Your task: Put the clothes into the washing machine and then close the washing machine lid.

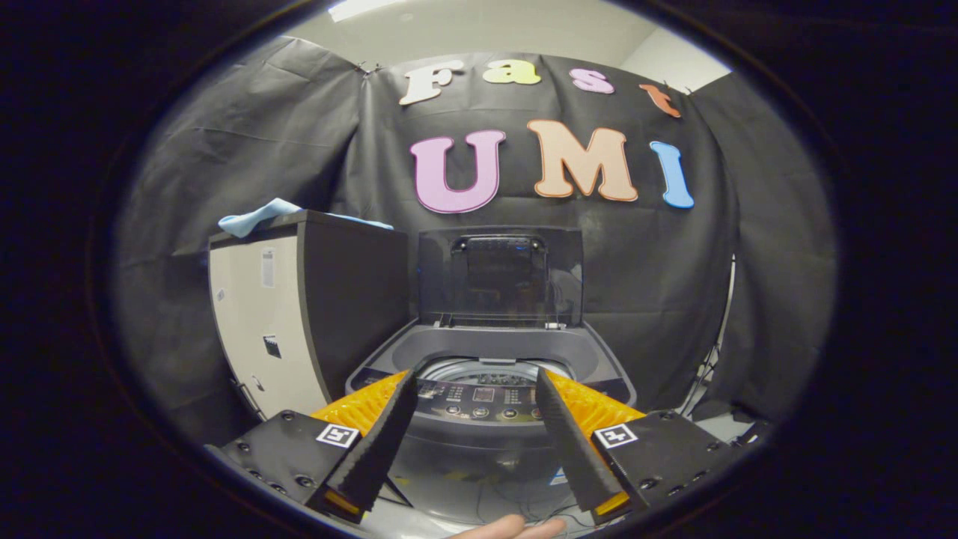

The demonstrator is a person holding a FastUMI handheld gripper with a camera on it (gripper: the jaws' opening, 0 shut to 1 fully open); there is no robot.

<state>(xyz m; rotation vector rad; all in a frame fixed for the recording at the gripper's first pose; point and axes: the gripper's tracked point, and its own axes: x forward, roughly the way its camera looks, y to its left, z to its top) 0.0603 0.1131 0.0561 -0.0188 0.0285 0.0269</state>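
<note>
Gripper view: gripper (475,393) jaws apart, empty.

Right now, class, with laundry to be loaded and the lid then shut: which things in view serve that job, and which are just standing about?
For the job:
- blue cloth, lying on the cabinet
- washing machine, beyond the fingers
- its lid, standing open
- gripper, open, holding nothing

Standing about:
- cabinet, left of the machine
- a hand, below the fingers

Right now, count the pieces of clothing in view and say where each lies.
1: a light blue cloth lies on top of the cabinet beside the open washing machine. Others may be hidden in the drum. The gripper is open and empty.
</note>
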